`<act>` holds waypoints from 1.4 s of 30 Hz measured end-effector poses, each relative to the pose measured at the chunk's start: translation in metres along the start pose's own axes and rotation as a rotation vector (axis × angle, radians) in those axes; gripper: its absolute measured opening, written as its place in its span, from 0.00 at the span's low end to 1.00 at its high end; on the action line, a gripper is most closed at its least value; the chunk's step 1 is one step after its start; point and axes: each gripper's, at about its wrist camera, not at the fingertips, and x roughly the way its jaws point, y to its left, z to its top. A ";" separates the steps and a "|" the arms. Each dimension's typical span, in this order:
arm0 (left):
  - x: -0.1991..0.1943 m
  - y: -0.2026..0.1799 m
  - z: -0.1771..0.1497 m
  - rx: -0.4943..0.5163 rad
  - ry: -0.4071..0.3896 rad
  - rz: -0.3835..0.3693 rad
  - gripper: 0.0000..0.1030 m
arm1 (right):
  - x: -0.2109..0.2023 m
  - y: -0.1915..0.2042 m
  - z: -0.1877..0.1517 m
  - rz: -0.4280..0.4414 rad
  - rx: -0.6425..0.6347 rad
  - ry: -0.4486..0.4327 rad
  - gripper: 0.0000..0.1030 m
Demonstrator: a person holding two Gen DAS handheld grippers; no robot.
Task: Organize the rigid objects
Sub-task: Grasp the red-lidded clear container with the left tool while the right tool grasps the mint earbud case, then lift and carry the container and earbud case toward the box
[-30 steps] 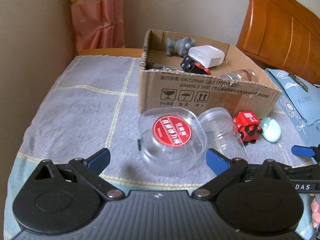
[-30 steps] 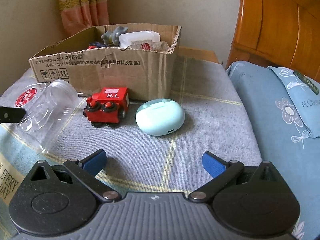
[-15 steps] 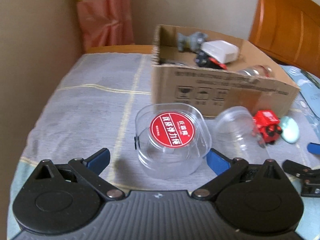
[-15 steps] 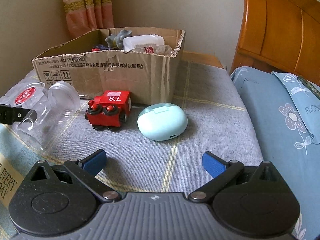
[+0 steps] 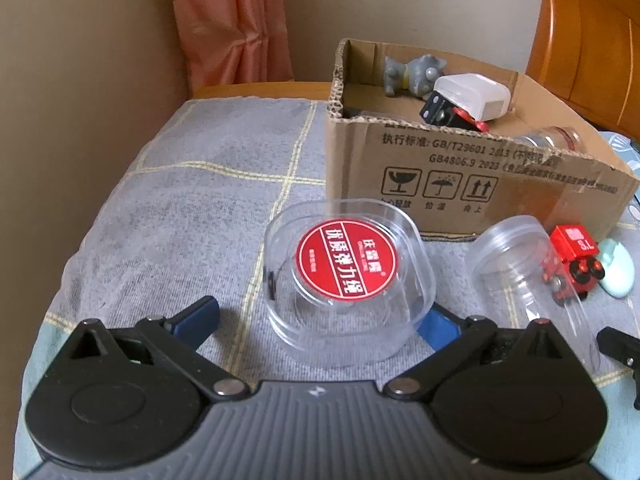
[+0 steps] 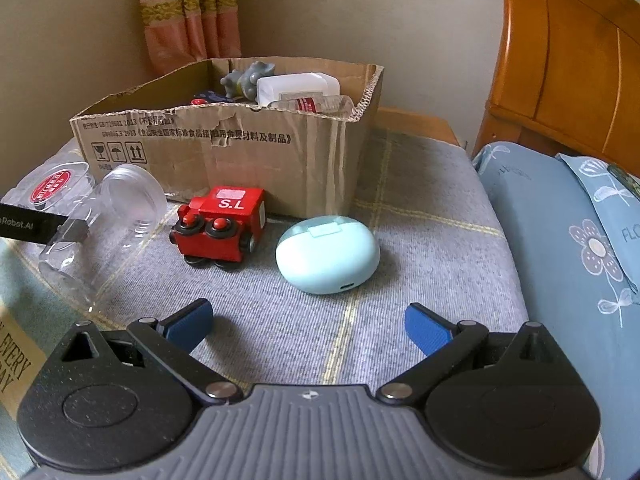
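Grey checked blanket spread over the bed, wooden headboard at the right. Cardboard box standing open on the blanket, long side across the right wrist view; inside, a grey figurine, a white plastic case, a clear bottle with red label lying on its side, and a black-and-red toy half hidden by the wall.

In front of the box, still out on the blanket: clear square tub with a round red label, tipped so the label faces the left wrist camera, holding nothing that can be made out. Just right of it, clear round jar lying on its side, long axis running from the box towards the camera, open mouth towards the box, empty. Next, red toy train upright, wheels on the blanket, black front turned towards the right wrist camera. Beside it, close but apart, mint earbud case, lying flat and closed.

Left gripper spread wide, holding nothing, right blue pad behind the tub's edge. Right gripper likewise wide open and empty, low before the earbud case.
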 end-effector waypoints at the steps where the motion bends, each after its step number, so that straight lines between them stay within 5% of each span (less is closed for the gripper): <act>1: 0.000 0.000 0.000 -0.003 0.001 0.002 0.99 | 0.001 -0.001 0.001 0.007 -0.007 -0.003 1.00; 21: 0.002 -0.003 0.001 -0.039 -0.006 0.034 0.99 | 0.032 -0.020 0.031 0.186 -0.180 -0.002 0.99; 30: 0.002 -0.001 0.005 -0.058 -0.026 0.036 0.90 | 0.021 -0.025 0.033 0.183 -0.180 0.004 0.64; 33: -0.001 -0.001 0.008 -0.054 -0.037 0.032 0.80 | 0.020 -0.024 0.032 0.163 -0.176 0.014 0.64; 42: 0.000 0.004 0.016 -0.062 -0.039 0.033 0.81 | 0.022 -0.020 0.032 0.150 -0.199 0.000 0.64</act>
